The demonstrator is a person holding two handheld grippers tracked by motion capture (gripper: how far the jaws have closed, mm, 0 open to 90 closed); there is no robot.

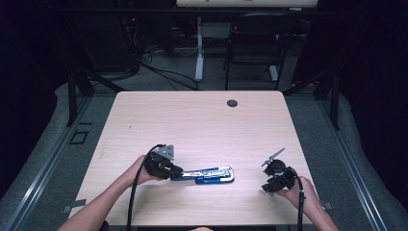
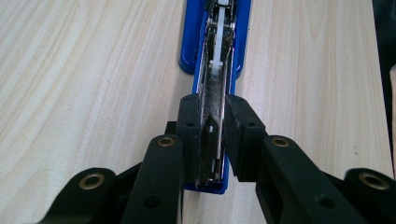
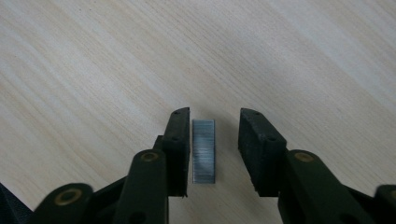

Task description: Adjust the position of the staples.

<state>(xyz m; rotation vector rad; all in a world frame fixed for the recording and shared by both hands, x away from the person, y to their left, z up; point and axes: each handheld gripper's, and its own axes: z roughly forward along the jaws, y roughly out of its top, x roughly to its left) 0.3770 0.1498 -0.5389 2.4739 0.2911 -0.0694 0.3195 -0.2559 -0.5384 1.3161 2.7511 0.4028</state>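
Staple strip (image 3: 203, 150) lies flat on table (image 1: 192, 120) between right gripper (image 3: 214, 149) jaws, beside one pad, unpinched; left gripper (image 2: 211, 140) clamps opened blue stapler (image 2: 215, 56); high view leaves strip indiscernible.

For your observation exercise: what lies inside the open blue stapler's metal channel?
In the stapler, clamped by the left gripper, the channel shows a white pusher and bare metal. Its near end is hidden between the pads.
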